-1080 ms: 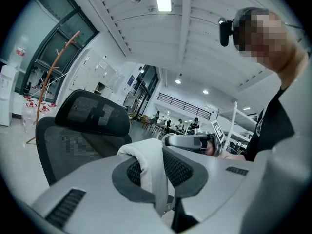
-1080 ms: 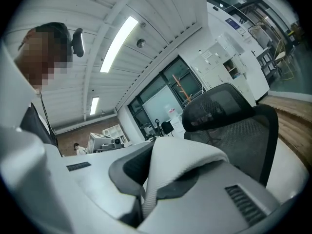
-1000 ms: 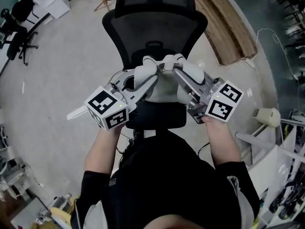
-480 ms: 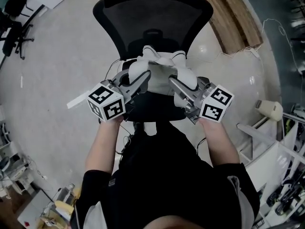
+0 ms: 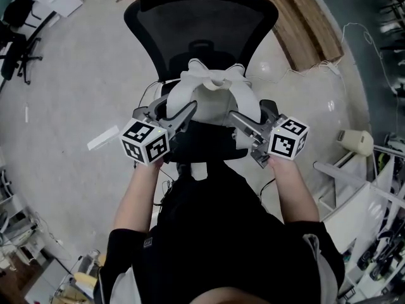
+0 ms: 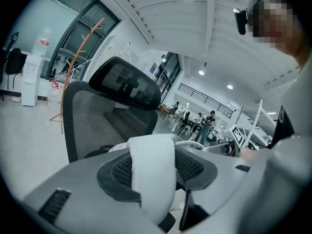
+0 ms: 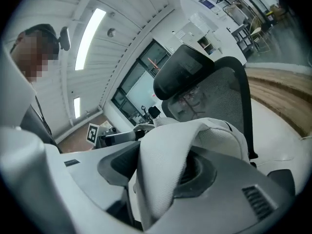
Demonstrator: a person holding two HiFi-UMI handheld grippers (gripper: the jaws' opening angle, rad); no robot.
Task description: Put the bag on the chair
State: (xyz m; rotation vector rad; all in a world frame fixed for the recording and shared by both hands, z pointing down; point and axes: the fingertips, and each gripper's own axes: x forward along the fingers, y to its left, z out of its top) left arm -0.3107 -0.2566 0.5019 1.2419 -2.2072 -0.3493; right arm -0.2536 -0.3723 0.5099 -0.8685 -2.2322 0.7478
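The white bag (image 5: 212, 97) is sitting on the office chair (image 5: 202, 24). The left gripper (image 5: 185, 111) and right gripper (image 5: 238, 116) are opening their jaws, each loosely straddling a bag strap (image 6: 151, 174).

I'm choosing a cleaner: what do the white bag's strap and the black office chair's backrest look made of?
White bag strap: soft woven fabric, matte; a fine textured weave shows and it folds limply. Possibly canvas or nylon, the look leaves that open.
Black chair backrest: stretched mesh, matte; the background shows through its fine grid.
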